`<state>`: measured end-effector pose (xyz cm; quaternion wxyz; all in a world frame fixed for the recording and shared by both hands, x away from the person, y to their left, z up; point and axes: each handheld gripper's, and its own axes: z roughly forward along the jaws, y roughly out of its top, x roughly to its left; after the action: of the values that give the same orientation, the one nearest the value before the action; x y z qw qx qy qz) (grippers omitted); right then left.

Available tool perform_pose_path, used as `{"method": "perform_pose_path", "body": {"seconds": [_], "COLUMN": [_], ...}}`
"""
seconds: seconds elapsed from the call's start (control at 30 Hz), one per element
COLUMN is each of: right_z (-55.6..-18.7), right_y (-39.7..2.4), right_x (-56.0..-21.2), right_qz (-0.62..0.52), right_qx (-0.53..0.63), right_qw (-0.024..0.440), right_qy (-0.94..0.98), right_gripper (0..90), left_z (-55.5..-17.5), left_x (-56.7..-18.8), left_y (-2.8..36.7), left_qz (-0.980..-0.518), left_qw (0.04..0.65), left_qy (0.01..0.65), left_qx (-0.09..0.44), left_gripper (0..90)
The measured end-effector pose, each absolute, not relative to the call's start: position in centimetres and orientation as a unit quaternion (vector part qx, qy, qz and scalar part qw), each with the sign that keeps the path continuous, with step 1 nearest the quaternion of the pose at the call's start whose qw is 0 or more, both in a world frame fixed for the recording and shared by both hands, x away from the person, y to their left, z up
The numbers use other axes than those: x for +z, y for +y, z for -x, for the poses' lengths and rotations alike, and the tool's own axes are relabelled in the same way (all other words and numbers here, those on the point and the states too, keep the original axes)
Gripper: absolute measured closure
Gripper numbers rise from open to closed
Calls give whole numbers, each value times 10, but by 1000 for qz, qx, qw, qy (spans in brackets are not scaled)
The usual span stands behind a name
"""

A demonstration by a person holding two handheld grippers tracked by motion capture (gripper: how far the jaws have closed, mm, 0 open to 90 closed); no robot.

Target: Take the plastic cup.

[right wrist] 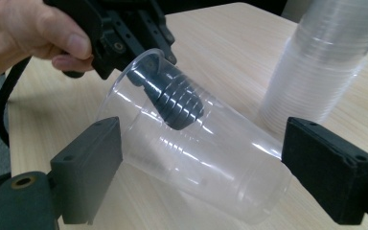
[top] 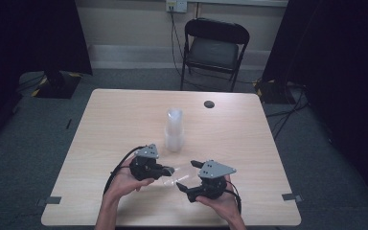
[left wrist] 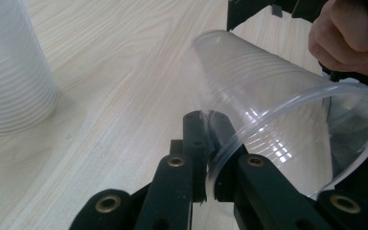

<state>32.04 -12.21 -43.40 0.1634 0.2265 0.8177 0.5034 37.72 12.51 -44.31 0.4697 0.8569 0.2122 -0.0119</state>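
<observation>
The left claw (left wrist: 206, 143) pinches the rim of a clear ribbed plastic cup (left wrist: 278, 120), whose long axis points its base between the released right claw (right wrist: 201, 177) jaws.

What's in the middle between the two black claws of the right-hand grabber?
A clear plastic cup lies on its side between those open jaws of the right gripper, seen in the right gripper view. The left gripper pinches its rim.

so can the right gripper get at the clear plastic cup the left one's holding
Probably yes: the right gripper is open with its jaws on either side of the clear plastic cup, which the left gripper pinches by the rim, and nothing sits between.
</observation>
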Motion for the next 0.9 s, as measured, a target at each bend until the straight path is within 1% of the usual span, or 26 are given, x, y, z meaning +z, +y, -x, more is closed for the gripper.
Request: {"method": "perform_pose_path", "body": {"seconds": [0.17, 0.33, 0.5, 0.6, 0.67, 0.77, 0.9], "right_z": [-320, -322, -321, -323, -323, -323, -324], "right_y": [-116, -110, -102, -98, -94, -90, -87], "right_x": [-435, -437, -439, -441, -442, -444, -445], "right_qz": [-204, -196, -187, -179, -177, -176, -173], "right_qx": [494, 479, 459, 452, 444, 441, 434], "right_qw": [167, 168, 189, 191, 207, 218, 223], "right_qy": [828, 839, 848, 853, 854, 853, 856], "right_gripper": [129, 116, 103, 107, 111, 113, 117], "left_z": [-381, -383, -385, -385, -385, -385, -385], "left_x": [-444, -438, -434, -434, -433, -433, -434], "left_y": [127, 127, 125, 122, 120, 119, 117], "left_qz": [-855, -861, -856, -853, -853, -852, -854], "left_qw": [467, 454, 462, 467, 466, 465, 460], "left_qy": [225, 229, 231, 231, 232, 238, 241], "left_qx": [-24, -13, -21, -24, -23, -23, -20], "left_gripper": [873, 873, 884, 892, 894, 895, 895]}}
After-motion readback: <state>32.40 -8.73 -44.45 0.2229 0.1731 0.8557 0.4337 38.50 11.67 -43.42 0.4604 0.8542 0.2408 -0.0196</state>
